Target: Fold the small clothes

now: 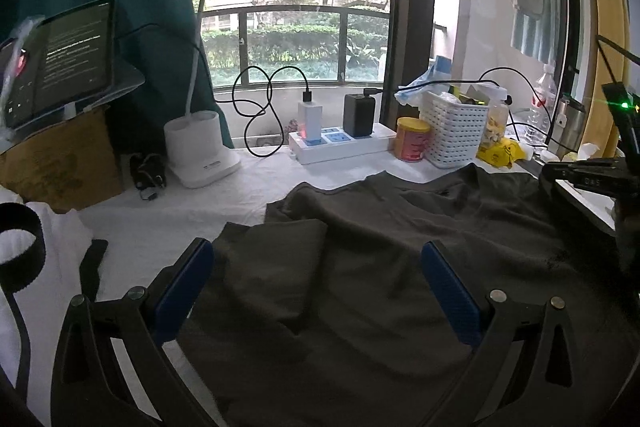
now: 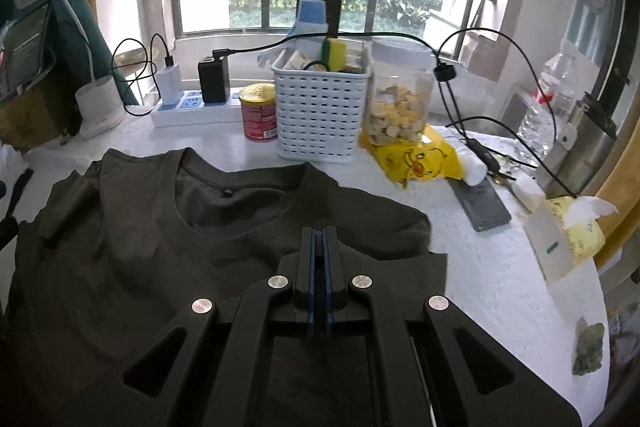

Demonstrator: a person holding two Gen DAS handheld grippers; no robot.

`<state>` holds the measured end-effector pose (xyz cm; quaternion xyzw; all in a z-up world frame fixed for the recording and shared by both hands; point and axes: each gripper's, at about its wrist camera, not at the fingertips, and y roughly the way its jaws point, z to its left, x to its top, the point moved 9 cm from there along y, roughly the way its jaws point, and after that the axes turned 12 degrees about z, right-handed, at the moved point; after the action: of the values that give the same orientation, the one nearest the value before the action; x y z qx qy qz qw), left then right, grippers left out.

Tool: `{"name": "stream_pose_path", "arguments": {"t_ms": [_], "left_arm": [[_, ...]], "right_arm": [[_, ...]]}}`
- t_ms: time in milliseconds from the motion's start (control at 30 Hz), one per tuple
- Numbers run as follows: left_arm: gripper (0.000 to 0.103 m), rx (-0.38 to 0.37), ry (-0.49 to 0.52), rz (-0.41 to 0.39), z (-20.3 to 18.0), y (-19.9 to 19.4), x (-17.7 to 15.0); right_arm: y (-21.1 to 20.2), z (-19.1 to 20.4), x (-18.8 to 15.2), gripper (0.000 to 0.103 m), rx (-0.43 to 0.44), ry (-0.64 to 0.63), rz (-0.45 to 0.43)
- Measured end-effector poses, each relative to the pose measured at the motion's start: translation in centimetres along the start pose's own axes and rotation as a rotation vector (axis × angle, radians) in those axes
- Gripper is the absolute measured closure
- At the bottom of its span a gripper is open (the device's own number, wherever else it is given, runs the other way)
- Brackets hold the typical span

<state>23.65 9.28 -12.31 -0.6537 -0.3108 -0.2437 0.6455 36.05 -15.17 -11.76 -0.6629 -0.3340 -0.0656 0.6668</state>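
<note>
right gripper (image 2: 319,239) pinched closed, empty, over dark t-shirt (image 2: 168,247)
left gripper (image 1: 316,291) wide; sleeve fold underway, next grasp near desk (image 2: 480,267) edge.

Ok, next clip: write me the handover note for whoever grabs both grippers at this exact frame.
Left gripper: open, over the dark T-shirt, holding nothing.
Right gripper: jaws closed, over the shirt near its right sleeve; whether cloth is pinched cannot be told.
The shirt lies spread on the white cloth-covered table, collar toward the white basket. Its left sleeve looks folded in over the body.
Left: right sleeve, then the body folds.
A white garment lies at the left edge, apparently unfolded.
</note>
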Motion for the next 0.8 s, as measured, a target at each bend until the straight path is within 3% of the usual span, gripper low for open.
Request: {"name": "stream_pose_path", "arguments": {"t_ms": [167,367,400,500,800], "left_arm": [[0.001,-0.011,-0.003,0.004,0.4,0.1,-0.2],[0.001,-0.014,0.001,-0.007,0.3,-0.3,-0.1],[0.001,-0.013,0.003,-0.005,0.2,-0.3,-0.2],[0.001,-0.005,0.004,0.008,0.0,-0.4,-0.5],[0.001,-0.001,-0.001,0.019,-1.5,-1.3,-1.5]], "right_arm": [[1.0,1.2,0.7,0.098,0.021,0.006,0.016],[2.5,2.6,0.2,0.098,0.141,0.039,0.065],[2.2,3.0,0.2,0.093,0.154,0.030,0.057],[1.1,3.1,0.1,0.052,0.146,0.015,0.035],[-2.1,-1.0,-4.2,0.052,0.083,0.051,0.036]]}}
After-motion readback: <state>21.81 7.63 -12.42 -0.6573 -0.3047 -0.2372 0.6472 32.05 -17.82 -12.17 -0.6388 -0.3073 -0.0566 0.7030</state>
